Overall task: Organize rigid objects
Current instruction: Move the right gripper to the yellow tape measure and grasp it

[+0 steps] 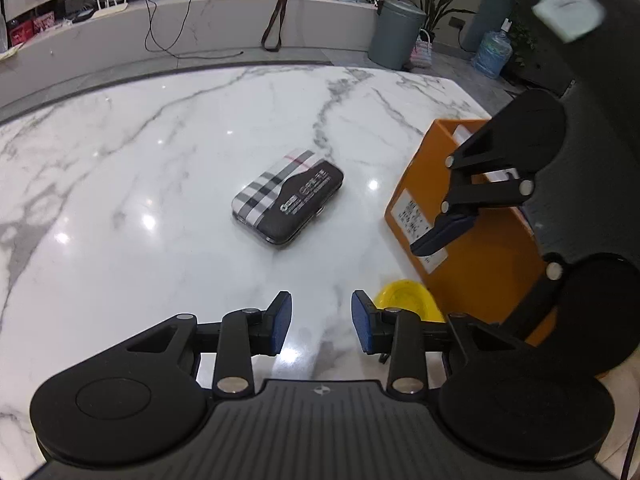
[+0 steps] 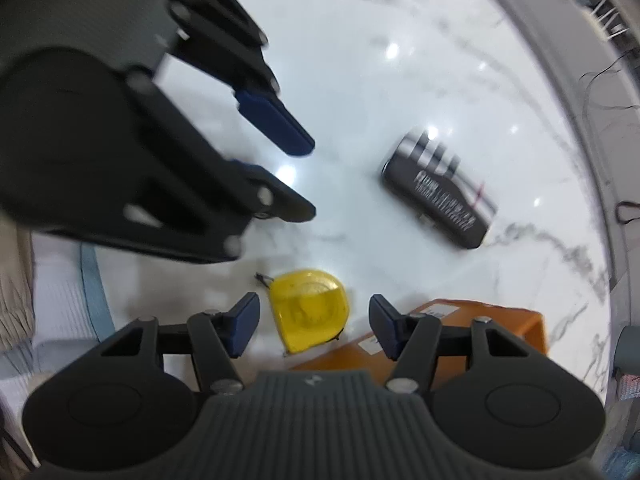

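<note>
A flat plaid-and-black case (image 1: 289, 197) lies on the white marble table (image 1: 160, 184), ahead of my left gripper (image 1: 321, 321), which is open and empty. A yellow tape measure (image 1: 408, 298) sits just right of the left gripper's fingers, beside an orange box (image 1: 468, 256). In the right wrist view my right gripper (image 2: 313, 328) is open and hovers directly over the tape measure (image 2: 308, 309), its fingers on either side. The case (image 2: 440, 194) lies farther off. The left gripper (image 2: 310, 178) shows at the upper left. The right gripper (image 1: 438, 236) hangs over the orange box.
The orange box (image 2: 516, 320) stands at the table's right edge with white items inside. Beyond the table are a marble counter with cables (image 1: 160, 32), a grey bin (image 1: 396, 32), plants and a water jug (image 1: 493, 52).
</note>
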Demonstrator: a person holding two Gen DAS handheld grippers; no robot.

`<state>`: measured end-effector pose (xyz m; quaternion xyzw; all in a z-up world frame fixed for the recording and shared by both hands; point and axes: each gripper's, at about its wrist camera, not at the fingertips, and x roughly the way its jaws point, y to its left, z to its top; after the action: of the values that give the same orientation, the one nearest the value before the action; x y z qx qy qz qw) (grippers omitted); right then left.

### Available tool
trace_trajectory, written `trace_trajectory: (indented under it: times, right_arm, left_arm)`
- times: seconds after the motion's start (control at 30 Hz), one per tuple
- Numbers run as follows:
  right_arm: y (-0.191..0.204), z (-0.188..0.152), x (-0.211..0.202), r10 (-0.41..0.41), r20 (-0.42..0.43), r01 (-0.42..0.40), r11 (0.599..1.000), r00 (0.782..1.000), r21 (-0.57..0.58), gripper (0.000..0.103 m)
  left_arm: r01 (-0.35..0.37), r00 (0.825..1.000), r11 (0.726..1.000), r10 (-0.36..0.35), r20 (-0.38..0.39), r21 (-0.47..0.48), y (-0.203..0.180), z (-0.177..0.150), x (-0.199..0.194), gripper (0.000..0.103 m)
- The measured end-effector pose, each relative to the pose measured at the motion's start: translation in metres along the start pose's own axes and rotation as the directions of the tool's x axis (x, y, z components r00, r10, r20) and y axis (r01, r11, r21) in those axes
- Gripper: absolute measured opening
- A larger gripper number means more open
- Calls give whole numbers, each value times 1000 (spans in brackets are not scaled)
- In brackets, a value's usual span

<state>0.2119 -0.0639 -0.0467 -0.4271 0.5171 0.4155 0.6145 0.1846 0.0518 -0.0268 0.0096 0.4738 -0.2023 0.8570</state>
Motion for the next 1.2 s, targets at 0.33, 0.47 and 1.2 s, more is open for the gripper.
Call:
trace_trajectory:
  times: [0.33,0.47,1.2]
  right_arm:
    - [-1,16,30,40,-128,-46,998,991,-51,59]
    - [1,14,39,41,-148,-48,998,988,-46,57]
    - [12,-6,-50,-94,138,67,980,986,185,51]
  left_arm:
    - [45,999,999,-45,-30,-18,13,-11,10,41]
    - [51,998,999,-51,-35,-2,10,-11,12,41]
    - [64,990,998,-65,121,14,2,-1,-23,36]
